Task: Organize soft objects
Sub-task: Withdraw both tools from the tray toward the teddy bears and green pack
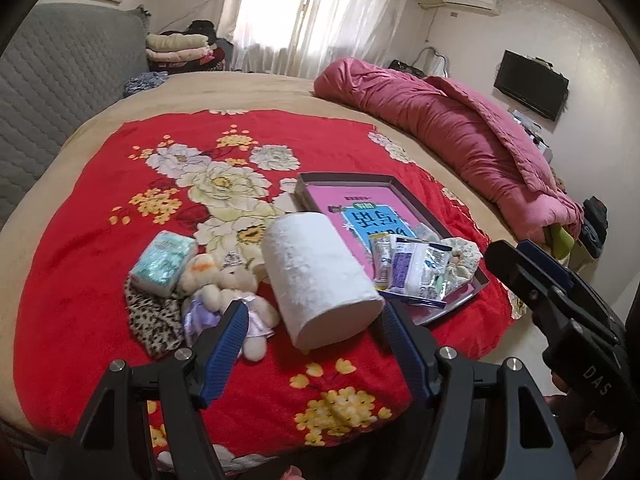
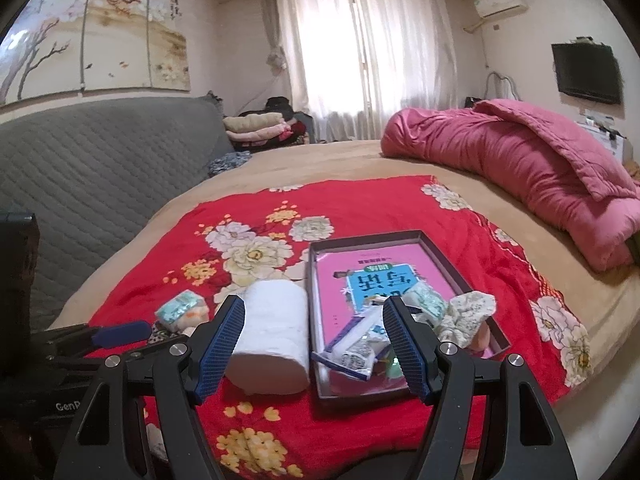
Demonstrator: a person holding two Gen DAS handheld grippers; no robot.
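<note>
Bed with red floral blanket [image 1: 100, 280]; rolled pink quilt [image 2: 520, 160] at far edge; grey quilted headboard [image 2: 100, 168]; wall-mounted television [image 2: 586, 74]; curtained window [image 2: 372, 52].

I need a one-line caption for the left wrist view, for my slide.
Open left gripper faces a toilet paper roll lying beside a shallow tray on a red floral blanket.

Blown-out window [image 2: 360, 48] backlight, fisheye-warped edges

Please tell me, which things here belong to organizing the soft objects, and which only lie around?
For the job: toilet paper roll, tissue pack, plush toy, leopard-print cloth, tray.

Lying about: pink quilt, folded blankets, television.
</note>
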